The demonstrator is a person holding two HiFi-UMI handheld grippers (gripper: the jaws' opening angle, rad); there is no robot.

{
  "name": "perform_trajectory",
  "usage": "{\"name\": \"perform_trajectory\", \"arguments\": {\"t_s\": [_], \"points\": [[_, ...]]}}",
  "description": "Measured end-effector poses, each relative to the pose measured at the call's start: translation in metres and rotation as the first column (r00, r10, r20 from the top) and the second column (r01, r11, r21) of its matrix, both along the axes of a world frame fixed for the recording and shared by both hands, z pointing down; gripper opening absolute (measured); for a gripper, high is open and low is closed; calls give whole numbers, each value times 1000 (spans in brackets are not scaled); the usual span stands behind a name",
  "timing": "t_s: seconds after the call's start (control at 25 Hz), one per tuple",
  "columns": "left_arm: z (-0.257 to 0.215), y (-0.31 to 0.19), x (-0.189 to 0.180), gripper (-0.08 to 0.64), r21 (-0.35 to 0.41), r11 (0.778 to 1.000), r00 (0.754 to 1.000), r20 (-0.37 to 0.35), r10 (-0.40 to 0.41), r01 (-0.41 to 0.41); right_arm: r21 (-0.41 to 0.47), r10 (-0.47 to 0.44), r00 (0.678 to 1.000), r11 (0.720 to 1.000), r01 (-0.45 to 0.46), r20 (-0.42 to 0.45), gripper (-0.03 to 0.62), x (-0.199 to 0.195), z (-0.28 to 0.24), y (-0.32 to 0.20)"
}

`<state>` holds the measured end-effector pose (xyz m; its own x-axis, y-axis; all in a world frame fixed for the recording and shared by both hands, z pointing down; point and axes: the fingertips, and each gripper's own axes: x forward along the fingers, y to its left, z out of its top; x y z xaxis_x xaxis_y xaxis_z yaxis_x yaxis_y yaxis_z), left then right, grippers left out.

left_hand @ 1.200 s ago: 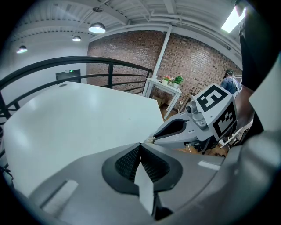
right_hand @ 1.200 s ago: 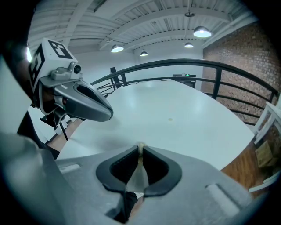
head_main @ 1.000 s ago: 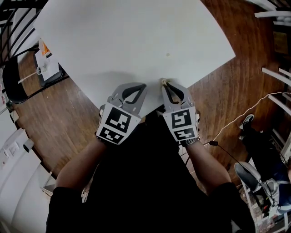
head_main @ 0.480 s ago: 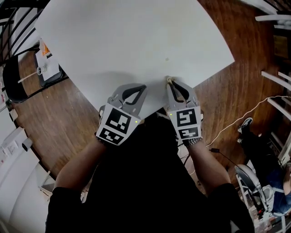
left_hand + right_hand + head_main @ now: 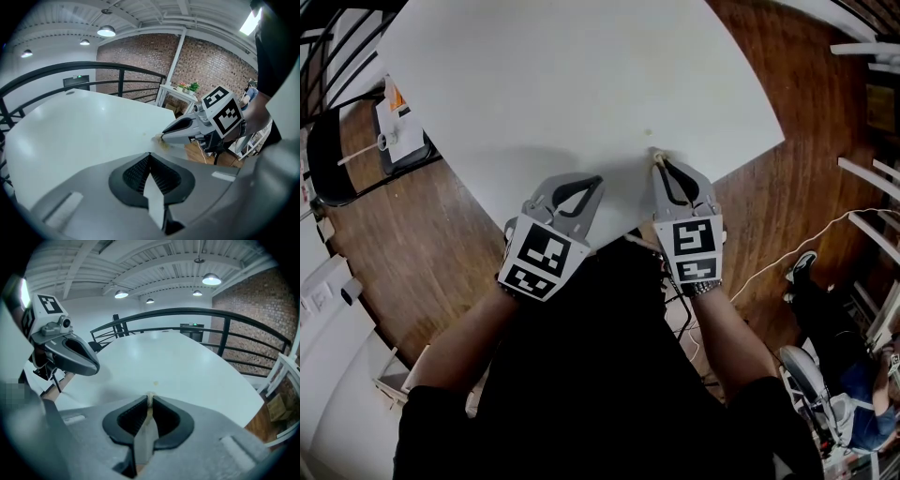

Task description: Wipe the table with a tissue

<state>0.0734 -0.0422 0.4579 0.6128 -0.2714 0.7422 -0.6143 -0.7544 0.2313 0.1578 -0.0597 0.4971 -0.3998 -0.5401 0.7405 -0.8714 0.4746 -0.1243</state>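
At the table's near edge our right gripper pinches a tissue, a small spot just beyond; our left gripper is pressed together, empty.

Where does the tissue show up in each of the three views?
Head view: the tissue pokes from the right tongs' tip, just right of centre.
Left gripper view: tissue right of centre, at that same tip.
Right gripper view: tissue low centre, pinched between the jaws.
Shared landmark: the small yellowish spot on the white table just beyond it.
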Motion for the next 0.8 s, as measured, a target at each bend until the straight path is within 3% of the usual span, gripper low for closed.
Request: {"name": "perform_trajectory", "arguments": {"t_s": [0.8], "points": [[2,-14,-21,15,-8,997,997,10,-78,78,1,-22,999,1000,22,-29,26,0,8,-42]]}}
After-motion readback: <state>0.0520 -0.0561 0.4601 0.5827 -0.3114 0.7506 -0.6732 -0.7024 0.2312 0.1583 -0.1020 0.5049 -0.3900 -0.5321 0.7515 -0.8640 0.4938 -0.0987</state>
